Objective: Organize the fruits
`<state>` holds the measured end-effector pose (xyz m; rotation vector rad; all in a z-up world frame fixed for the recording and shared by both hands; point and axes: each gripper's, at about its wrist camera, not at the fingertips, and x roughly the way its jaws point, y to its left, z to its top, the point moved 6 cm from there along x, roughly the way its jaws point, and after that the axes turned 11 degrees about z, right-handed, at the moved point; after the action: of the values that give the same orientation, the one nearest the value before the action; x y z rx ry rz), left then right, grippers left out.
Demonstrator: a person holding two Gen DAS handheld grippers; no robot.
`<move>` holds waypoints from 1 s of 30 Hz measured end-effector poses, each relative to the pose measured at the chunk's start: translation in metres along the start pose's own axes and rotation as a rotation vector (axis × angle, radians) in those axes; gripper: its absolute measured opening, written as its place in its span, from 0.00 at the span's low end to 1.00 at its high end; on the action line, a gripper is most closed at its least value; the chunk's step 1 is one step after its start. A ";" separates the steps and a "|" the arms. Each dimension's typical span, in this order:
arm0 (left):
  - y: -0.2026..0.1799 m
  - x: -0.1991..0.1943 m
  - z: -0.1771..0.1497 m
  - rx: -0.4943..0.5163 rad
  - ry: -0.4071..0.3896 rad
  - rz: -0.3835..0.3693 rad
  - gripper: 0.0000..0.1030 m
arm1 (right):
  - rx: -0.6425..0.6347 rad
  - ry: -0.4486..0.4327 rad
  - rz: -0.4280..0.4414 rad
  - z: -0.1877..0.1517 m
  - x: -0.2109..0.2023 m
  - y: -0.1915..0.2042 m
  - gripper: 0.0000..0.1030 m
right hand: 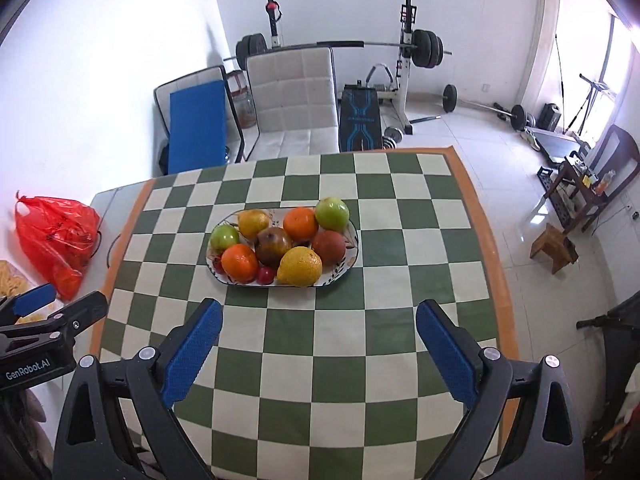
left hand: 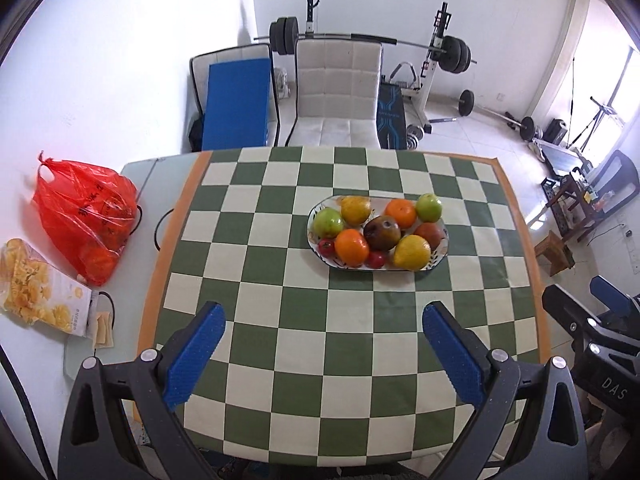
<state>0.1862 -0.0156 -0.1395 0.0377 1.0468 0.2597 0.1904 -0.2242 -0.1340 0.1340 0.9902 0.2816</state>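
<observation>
An oval patterned plate point(left hand: 440, 249) point(right hand: 352, 258) sits on the green-and-cream checked tablecloth point(left hand: 280, 272) point(right hand: 360, 340). It holds several fruits: two oranges point(left hand: 351, 246) point(right hand: 239, 263), two green apples point(left hand: 328, 222) point(right hand: 332, 213), two yellow lemons point(left hand: 412, 252) point(right hand: 300, 266), a dark brown fruit point(left hand: 382, 233) point(right hand: 273, 246), a reddish fruit point(left hand: 430, 234) point(right hand: 329, 246) and small red ones point(left hand: 376, 259) point(right hand: 265, 275). My left gripper point(left hand: 323, 354) is open and empty, well short of the plate. My right gripper point(right hand: 319, 350) is open and empty, just short of the plate.
A red plastic bag point(left hand: 86, 216) point(right hand: 56, 236) and a yellow snack packet point(left hand: 36, 288) lie on the bare table left of the cloth. A white chair point(left hand: 336, 92) point(right hand: 292, 100) stands behind the table. Gym equipment point(left hand: 436, 52) fills the back of the room.
</observation>
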 end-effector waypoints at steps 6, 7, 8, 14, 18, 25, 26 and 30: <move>0.000 -0.051 -0.004 0.001 -0.062 -0.008 0.98 | -0.017 -0.042 0.022 -0.006 -0.062 0.009 0.97; 0.001 -0.059 -0.005 0.000 -0.070 -0.010 0.98 | -0.016 -0.048 0.025 -0.006 -0.071 0.010 0.97; 0.001 -0.065 -0.005 -0.002 -0.075 -0.012 0.98 | -0.017 -0.055 0.028 -0.007 -0.082 0.012 0.97; 0.004 -0.093 -0.013 -0.024 -0.091 -0.032 0.98 | -0.019 -0.105 0.054 -0.011 -0.135 0.022 0.97; 0.004 -0.104 -0.016 -0.035 -0.104 -0.035 0.98 | -0.029 -0.122 0.058 -0.013 -0.158 0.028 0.97; 0.004 -0.109 -0.020 -0.042 -0.109 -0.040 0.98 | -0.041 -0.135 0.047 -0.015 -0.174 0.030 0.97; 0.004 -0.110 -0.020 -0.043 -0.110 -0.040 0.98 | -0.040 -0.135 0.048 -0.016 -0.175 0.030 0.97; 0.004 -0.109 -0.019 -0.039 -0.105 -0.035 0.98 | -0.040 -0.132 0.045 -0.017 -0.177 0.030 0.97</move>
<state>0.1178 -0.0389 -0.0560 -0.0024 0.9371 0.2439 0.0801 -0.2482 0.0060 0.1367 0.8508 0.3297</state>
